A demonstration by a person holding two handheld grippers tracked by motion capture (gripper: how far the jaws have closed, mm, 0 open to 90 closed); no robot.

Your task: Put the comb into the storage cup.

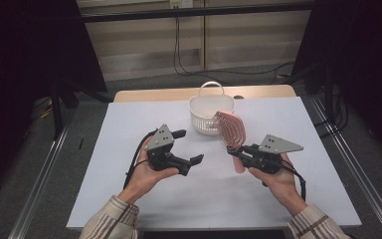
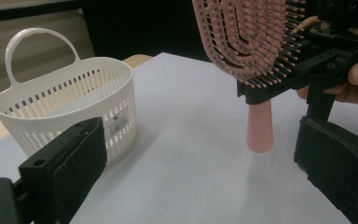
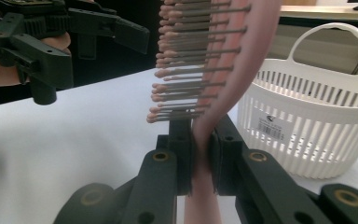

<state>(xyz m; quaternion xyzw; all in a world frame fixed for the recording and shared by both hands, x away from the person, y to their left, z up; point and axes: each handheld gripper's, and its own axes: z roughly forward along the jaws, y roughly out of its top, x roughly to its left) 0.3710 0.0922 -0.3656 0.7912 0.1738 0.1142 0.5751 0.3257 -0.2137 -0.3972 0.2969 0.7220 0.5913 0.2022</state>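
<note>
High view: right gripper (image 1: 238, 150) jaws clamp pink brush (image 1: 230, 130) just beside basket (image 1: 210, 115) — not yet in; left gripper (image 1: 188, 146) jaws open, empty.

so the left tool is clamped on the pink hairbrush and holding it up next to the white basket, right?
Wrong tool. The right tool is the one clamped on the pink hairbrush, at the neck between head and handle, as the right gripper view shows. The left tool is open and holds nothing. The rest stands: the brush is held up next to the white basket.
</note>
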